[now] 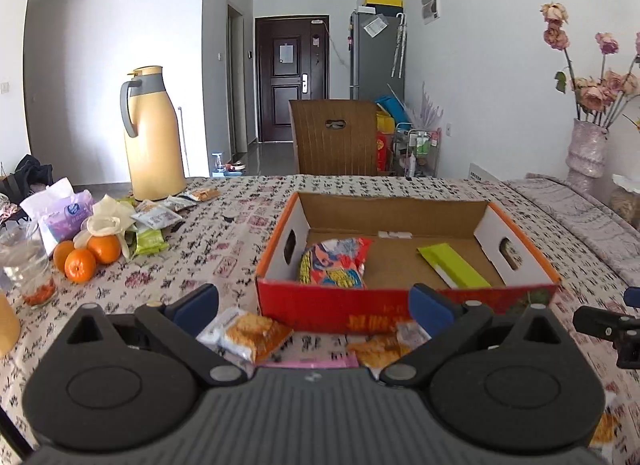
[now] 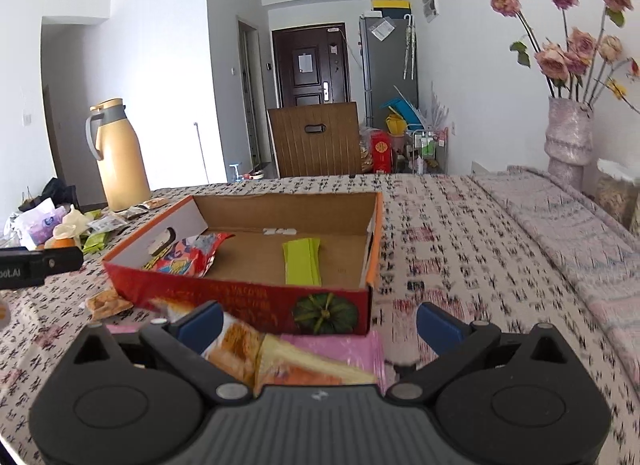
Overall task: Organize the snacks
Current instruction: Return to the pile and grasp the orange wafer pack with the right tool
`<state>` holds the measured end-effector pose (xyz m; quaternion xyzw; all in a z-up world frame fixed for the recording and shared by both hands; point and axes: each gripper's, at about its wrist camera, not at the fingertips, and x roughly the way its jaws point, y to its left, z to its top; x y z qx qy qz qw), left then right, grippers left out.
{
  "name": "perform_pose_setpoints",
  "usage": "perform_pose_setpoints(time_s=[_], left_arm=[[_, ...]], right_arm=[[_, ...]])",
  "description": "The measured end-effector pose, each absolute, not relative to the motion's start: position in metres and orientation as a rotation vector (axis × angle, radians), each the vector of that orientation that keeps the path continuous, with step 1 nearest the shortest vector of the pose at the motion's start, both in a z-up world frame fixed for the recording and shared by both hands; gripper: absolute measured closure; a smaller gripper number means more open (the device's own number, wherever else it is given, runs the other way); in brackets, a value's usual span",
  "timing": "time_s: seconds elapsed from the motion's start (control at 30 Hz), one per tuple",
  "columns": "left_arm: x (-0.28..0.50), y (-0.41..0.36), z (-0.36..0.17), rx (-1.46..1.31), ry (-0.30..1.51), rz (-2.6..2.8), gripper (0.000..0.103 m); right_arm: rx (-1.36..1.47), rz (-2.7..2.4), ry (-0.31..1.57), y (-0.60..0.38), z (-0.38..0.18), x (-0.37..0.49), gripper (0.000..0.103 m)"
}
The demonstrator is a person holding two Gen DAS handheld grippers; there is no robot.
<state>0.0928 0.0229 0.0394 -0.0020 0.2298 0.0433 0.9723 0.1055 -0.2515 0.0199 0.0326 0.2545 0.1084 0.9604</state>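
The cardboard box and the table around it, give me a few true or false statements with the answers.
1. The cardboard box holds a green packet and a red noodle packet. True.
2. The yellow thermos stands inside the box. False: it stands on the table, far left of the box.
3. Both the left gripper and the right gripper are open. True.
4. Three oranges lie in the box. False: they lie on the table, left of the box.
5. The vase of dried flowers stands at the table's right. True.
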Motion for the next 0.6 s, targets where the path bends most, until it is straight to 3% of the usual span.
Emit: perform_pose_setpoints(time_s=[0.6], left_arm=[[0.029, 0.02, 0.0, -0.018, 0.484, 0.018, 0.0]], right_arm=[[0.093, 0.152, 0.52, -0.272, -0.012, 0.032, 0.0]])
